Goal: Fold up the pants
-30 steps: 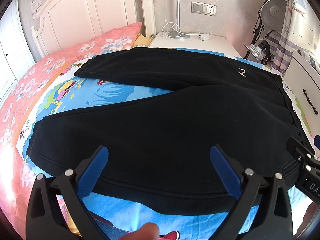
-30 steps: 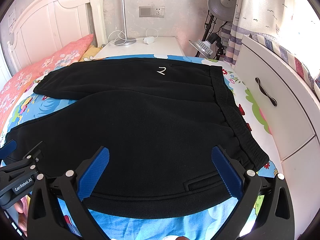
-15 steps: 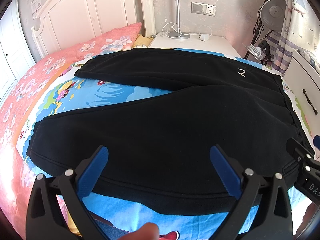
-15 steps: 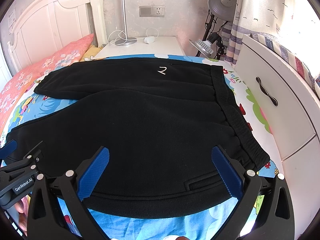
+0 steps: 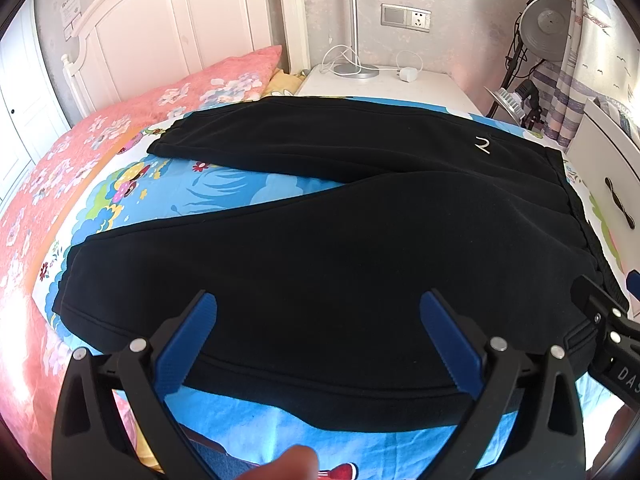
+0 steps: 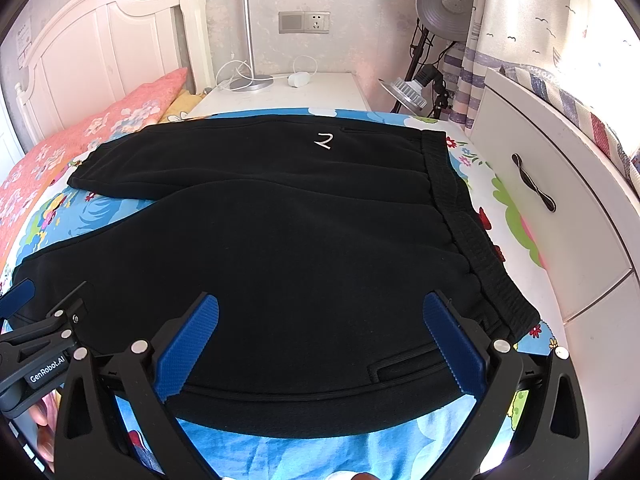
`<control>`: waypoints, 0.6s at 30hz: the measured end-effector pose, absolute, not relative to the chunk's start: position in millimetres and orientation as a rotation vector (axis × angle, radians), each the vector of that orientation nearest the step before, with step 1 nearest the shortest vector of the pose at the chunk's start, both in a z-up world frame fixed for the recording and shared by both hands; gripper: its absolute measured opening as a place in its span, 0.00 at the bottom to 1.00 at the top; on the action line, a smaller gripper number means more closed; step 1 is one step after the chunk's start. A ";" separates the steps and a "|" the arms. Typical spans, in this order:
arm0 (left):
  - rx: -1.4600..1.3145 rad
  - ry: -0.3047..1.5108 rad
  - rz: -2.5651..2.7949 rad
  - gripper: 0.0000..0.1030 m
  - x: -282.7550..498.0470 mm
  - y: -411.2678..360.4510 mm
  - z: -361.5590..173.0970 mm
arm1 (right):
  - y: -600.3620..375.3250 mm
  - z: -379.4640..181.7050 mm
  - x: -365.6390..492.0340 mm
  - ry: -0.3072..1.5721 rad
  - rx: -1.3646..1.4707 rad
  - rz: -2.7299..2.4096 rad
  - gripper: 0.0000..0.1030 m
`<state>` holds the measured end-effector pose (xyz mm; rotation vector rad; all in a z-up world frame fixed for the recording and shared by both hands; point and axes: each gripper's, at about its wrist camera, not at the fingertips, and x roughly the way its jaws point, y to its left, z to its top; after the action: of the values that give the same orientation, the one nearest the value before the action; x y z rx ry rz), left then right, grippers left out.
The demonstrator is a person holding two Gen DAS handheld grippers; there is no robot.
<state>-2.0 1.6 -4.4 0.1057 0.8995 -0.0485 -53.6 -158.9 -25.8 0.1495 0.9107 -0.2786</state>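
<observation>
Black pants (image 5: 340, 248) (image 6: 288, 240) lie spread flat on a bed with a colourful cartoon sheet (image 5: 208, 192). The waistband (image 6: 464, 216) is at the right; both legs run left, apart, with sheet showing between them. A small white logo (image 6: 323, 142) marks the far leg. My left gripper (image 5: 318, 320) hovers open over the near leg's lower edge. My right gripper (image 6: 320, 322) hovers open over the near hip, by a pocket slit (image 6: 404, 366). Nothing is held between either gripper's fingers. Each gripper shows at the edge of the other's view.
A white headboard (image 5: 176, 36) and pink floral pillow (image 5: 192, 92) lie at the far left. A white nightstand (image 6: 280, 96) with a lamp base and charger stands behind. A white drawer unit (image 6: 560, 216) flanks the bed's right side, with studio lamps (image 6: 444, 4) beyond.
</observation>
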 end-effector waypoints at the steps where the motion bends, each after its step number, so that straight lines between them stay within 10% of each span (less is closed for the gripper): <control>1: 0.106 0.900 -0.048 0.99 -2.2 1.4 -4.4 | -158.5 -26.5 -53.8 0.912 0.151 -0.278 0.96; 18: 0.017 0.939 -0.106 0.99 8.0 19.8 -14.5 | -314.8 -21.8 79.0 0.969 0.270 -0.148 0.96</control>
<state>8.0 19.8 -14.5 0.0170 0.9392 -0.1059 79.0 -314.8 -21.8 0.2698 0.9695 -0.1479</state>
